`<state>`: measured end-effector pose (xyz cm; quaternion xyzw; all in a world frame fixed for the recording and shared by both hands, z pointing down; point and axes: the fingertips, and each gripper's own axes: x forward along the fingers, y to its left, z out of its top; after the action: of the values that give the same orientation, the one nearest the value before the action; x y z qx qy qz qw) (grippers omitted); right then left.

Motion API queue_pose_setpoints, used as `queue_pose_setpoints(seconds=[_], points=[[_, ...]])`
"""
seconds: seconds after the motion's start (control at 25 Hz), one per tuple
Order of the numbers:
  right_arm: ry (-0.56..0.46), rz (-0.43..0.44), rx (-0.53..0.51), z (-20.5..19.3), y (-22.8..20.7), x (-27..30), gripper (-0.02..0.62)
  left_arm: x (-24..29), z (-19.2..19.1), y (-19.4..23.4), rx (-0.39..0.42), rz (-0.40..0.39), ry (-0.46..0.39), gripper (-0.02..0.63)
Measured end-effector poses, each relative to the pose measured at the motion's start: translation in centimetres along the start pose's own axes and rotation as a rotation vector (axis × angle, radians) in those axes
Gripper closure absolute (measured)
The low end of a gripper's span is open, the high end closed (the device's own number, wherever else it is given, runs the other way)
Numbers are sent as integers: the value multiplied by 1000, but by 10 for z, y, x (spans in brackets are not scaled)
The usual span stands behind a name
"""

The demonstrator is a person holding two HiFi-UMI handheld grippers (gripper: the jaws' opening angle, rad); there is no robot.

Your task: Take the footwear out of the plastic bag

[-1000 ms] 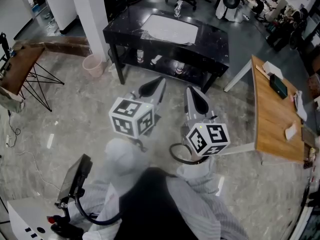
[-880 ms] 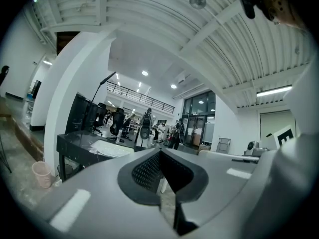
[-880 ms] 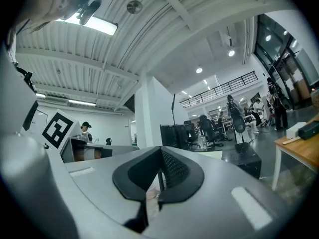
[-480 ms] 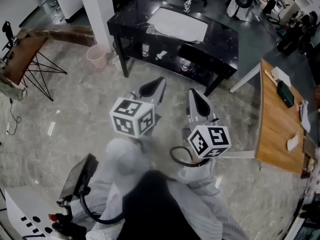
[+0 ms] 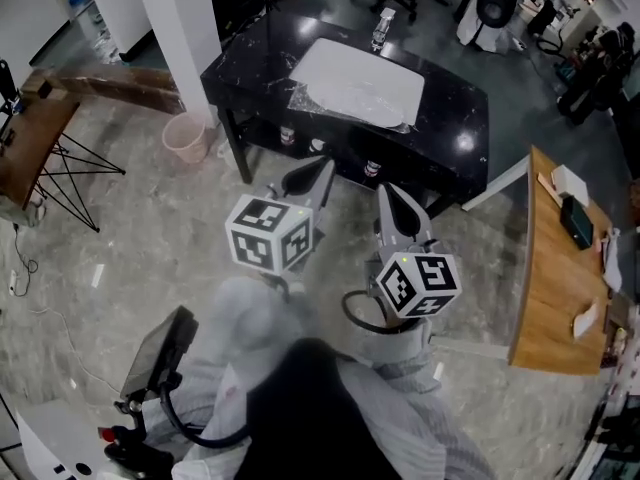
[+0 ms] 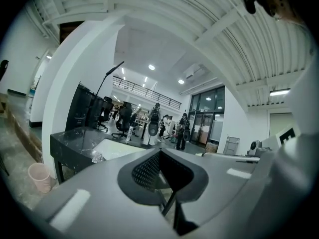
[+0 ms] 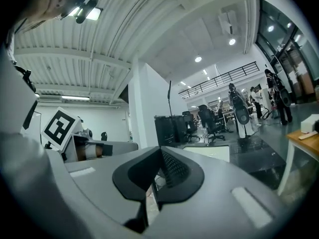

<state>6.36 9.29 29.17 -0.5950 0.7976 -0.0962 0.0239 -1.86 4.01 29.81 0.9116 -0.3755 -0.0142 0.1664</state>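
A clear plastic bag (image 5: 358, 80) with something white in it lies flat on the black table (image 5: 455, 118) ahead; the footwear itself cannot be made out. The bag also shows as a pale sheet (image 6: 113, 147) in the left gripper view. My left gripper (image 5: 307, 176) is shut and empty, held above the floor short of the table's front edge. My right gripper (image 5: 396, 203) is beside it, also shut with nothing between its jaws. Both point toward the table. In each gripper view the dark pads (image 6: 160, 172) (image 7: 160, 172) meet.
A white pillar (image 5: 178, 28) and a pink bin (image 5: 185, 138) stand left of the table. A wooden desk (image 5: 560, 258) is at the right, a folding stand (image 5: 40, 153) at the far left. A bottle (image 5: 378, 30) stands on the table's far edge; office chairs behind.
The black table with the bag has come closer and more central in the head view. Both grippers stay shut and side by side, now nearer the table's front edge.
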Motion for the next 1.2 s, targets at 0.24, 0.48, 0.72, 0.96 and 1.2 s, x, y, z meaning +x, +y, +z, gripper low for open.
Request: queue_pose_setpoints(seconds=[0.24, 0.48, 0.72, 0.96, 1.2], points=[[46, -54, 0, -4, -36, 80, 581, 66, 5, 63, -27, -16, 47, 606], [106, -78, 55, -25, -71, 143, 581, 115, -12, 114, -66, -5, 123, 606], [97, -65, 90, -28, -120, 208, 581, 180, -17, 161, -24, 25, 188, 606], [260, -15, 85, -45, -186, 263, 581, 251, -18, 209, -49, -1, 312, 606], [368, -15, 209, -65, -255, 276, 580, 290, -25, 248, -208, -90, 381, 606]])
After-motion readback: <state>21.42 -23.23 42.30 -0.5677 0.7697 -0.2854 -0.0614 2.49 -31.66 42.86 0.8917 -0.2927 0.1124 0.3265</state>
